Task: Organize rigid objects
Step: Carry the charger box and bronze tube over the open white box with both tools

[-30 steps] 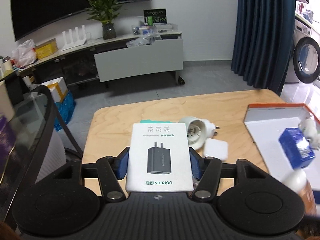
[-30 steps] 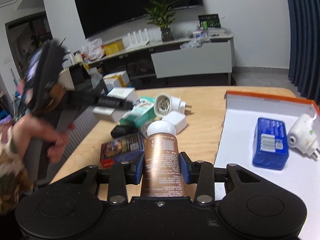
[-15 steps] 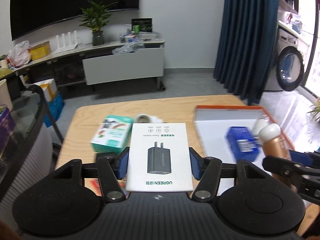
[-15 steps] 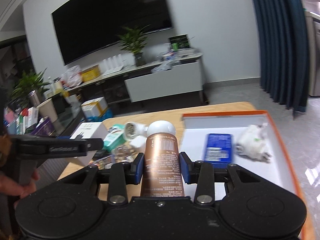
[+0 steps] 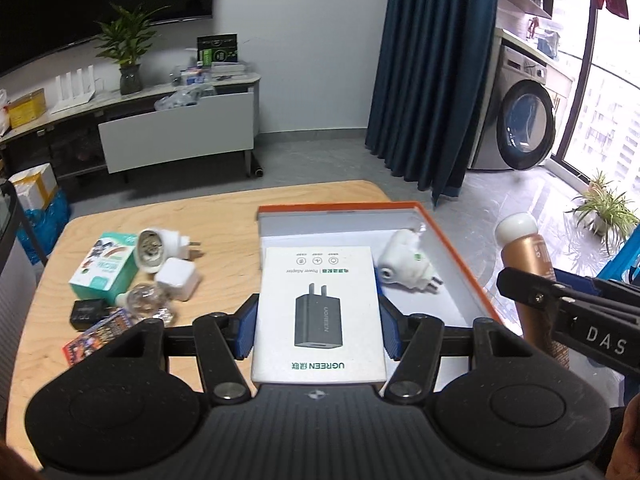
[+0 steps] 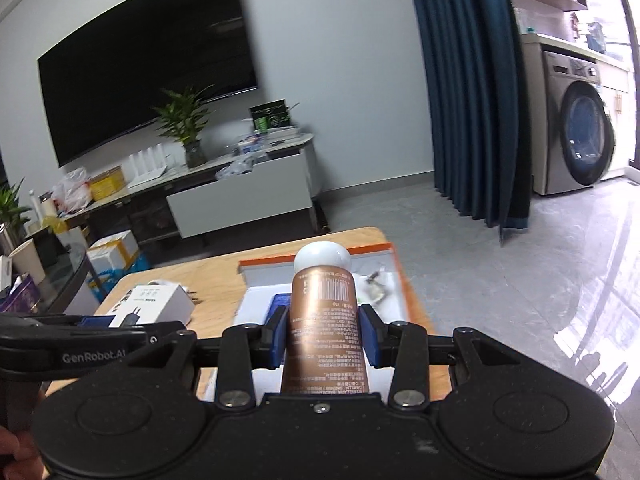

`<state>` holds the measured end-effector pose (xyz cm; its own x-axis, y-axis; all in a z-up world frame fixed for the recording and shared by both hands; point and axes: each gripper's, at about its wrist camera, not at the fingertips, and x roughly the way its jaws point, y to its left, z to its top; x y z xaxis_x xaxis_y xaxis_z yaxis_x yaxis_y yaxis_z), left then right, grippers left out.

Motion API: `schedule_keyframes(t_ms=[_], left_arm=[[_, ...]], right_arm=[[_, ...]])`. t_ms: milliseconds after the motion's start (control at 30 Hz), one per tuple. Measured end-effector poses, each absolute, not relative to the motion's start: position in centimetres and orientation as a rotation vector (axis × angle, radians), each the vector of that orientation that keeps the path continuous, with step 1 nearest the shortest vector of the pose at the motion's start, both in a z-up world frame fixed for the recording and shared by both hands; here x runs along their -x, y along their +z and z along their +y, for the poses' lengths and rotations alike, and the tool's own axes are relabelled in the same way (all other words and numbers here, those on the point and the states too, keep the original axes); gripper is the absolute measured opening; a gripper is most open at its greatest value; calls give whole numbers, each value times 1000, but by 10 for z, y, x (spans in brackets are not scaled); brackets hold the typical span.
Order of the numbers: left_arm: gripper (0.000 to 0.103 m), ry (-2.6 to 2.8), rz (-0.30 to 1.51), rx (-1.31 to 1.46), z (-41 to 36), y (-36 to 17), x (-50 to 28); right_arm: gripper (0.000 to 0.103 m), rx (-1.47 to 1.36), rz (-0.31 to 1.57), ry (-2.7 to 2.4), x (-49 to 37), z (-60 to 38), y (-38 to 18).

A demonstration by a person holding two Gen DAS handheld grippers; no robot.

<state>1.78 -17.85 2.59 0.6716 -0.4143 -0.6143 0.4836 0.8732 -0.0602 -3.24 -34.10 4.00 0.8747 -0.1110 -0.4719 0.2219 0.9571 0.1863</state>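
Observation:
My left gripper [image 5: 318, 332] is shut on a white charger box [image 5: 320, 312] printed with a black adapter, held above the near end of the orange-rimmed white tray [image 5: 452, 252]. A white plug adapter [image 5: 404, 264] lies in that tray. My right gripper [image 6: 323, 334] is shut on a copper-coloured bottle [image 6: 324, 320] with a white round cap, also held over the tray [image 6: 402, 280]. In the right wrist view a blue box [image 6: 280, 302] shows in the tray behind the bottle. The left gripper with its charger box [image 6: 154, 304] appears at the left there.
On the wooden table [image 5: 224, 220] left of the tray lie a teal box [image 5: 104, 268], a round white plug [image 5: 160, 246], a white cube charger [image 5: 176, 282], a clear bulb [image 5: 146, 300], a black item [image 5: 86, 312] and a colourful pack [image 5: 96, 336]. The table's right edge drops to the floor.
Both grippers have swung to the right with their loads, from over the loose items to over the tray. Their grips are unchanged.

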Motion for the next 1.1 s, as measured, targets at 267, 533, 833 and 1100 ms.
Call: schedule_keyframes(t_ms=[267,533,833,1100], left_arm=[[60,-512,682,-97,-187,20,-10],[60,-500,681,-106,-189,20,-8],[60,-495,684,-115,-194,20,-5],[60,-496,683,-110,-196,21,-2]], right_arm=[[46,-270,485,-199,41,-357,31],[46,-273,491,-194,40,-358,28],[46,-271,495,-183,36,-355,28],[46,-267,497,-183,34,-353,29]])
